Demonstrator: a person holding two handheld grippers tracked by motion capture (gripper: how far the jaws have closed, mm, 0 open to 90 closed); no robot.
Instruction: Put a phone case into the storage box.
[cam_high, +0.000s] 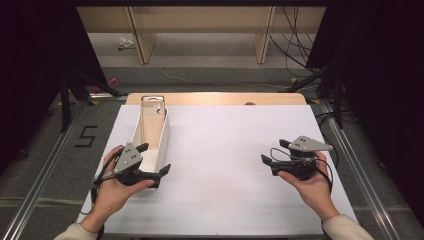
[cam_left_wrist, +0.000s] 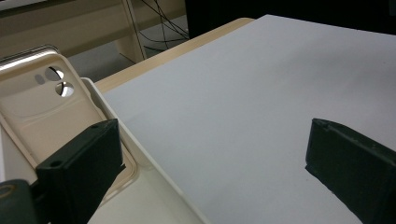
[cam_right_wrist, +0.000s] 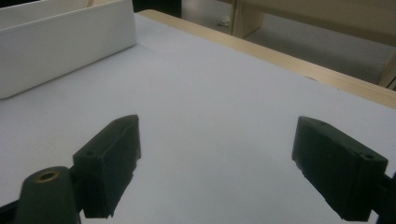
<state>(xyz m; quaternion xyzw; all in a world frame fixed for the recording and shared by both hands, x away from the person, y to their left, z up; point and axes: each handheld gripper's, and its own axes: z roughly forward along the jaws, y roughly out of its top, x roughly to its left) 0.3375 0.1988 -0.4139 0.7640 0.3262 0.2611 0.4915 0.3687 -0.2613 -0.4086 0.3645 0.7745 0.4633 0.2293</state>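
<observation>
The left tool (cam_high: 153, 161) sits at about 8 o'clock on the counter, held in the person's left hand (cam_high: 112, 192). Its two black jaws stand wide apart and grip nothing. In the high view one jaw lies over the near end of the long white open-topped box (cam_high: 163, 137), the other just outside the box's right wall. In the left gripper view (cam_left_wrist: 210, 158) the left-hand jaw overlaps the box interior while the right-hand jaw hangs over bare white sheet.

Inside the box lies a beige plastic phone case (cam_high: 151, 122), back face showing, with two round camera cut-outs near its far end. The left gripper view shows the phone case (cam_left_wrist: 42, 112) resting aslant in the box, its far end raised above the box rim. The jaw nearest it appears close above its near end; contact cannot be determined.

The box stands at about 10 o'clock, lengthwise from near to far, on the white sheet covering the pale wooden counter (cam_high: 215, 98).

The right tool (cam_high: 274, 152) is at about 4 o'clock, held in the person's right hand (cam_high: 312, 185), well apart from the box. Its jaws are likewise spread wide and empty; the right gripper view (cam_right_wrist: 215, 163) shows them over bare sheet, with the box wall (cam_right_wrist: 65, 46) at upper left.
</observation>
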